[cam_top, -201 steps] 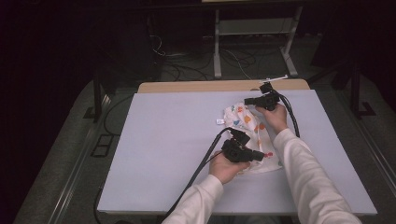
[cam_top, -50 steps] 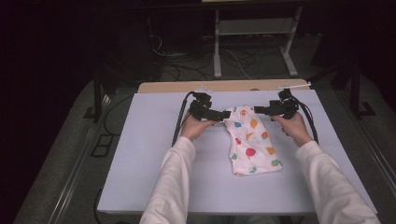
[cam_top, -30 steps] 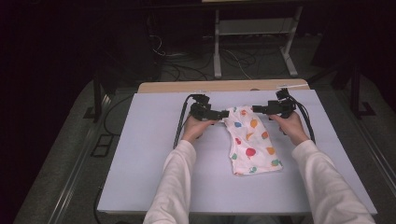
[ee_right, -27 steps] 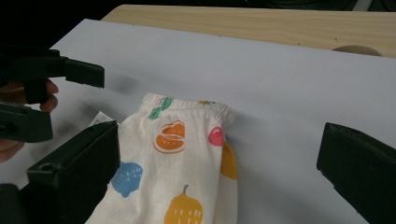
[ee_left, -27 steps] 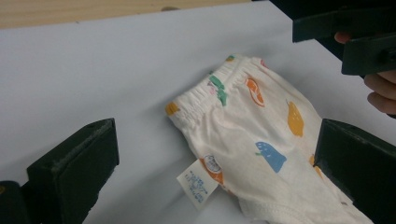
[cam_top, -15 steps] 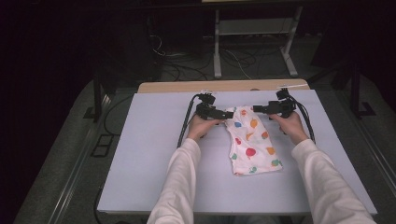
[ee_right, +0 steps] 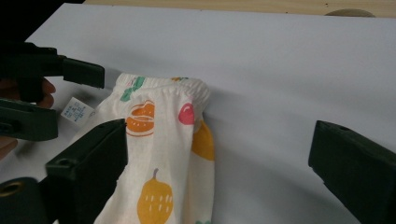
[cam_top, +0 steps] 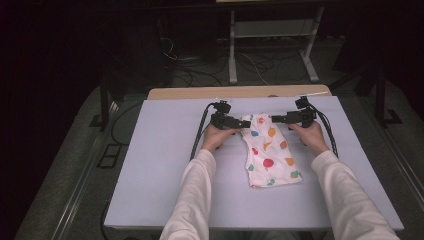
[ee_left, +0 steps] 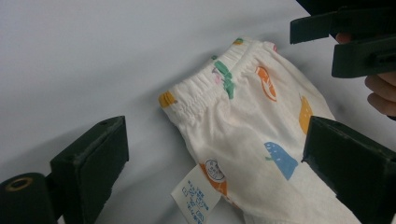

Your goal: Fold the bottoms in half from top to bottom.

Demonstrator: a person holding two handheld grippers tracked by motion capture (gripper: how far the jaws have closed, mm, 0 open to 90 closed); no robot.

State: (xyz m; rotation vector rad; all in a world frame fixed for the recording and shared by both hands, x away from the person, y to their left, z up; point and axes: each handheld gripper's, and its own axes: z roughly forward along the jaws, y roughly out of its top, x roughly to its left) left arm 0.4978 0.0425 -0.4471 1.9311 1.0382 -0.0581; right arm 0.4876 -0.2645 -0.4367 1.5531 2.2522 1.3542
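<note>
Reaching forward over the bench point(cam_top: 165, 165), I have both forearms stretched out in white sleeves, wrists low, each hand wrapped around its tool near the far edge. My left gripper point(cam_top: 244, 123) points inward to the right and my right gripper point(cam_top: 276, 119) points inward to the left, so they face each other across the waistband of the little fruit-print trousers point(cam_top: 270, 157). The trousers lie flat on the bench, folded lengthwise, waistband at the far end and legs running back toward me. My left fingers point(ee_left: 88, 161) stand apart on either side of the waistband corner, pressing nothing, though they have just been closing a little. My right fingers point(ee_right: 88, 163) likewise stand apart, clamped on nothing, just starting to close
</note>
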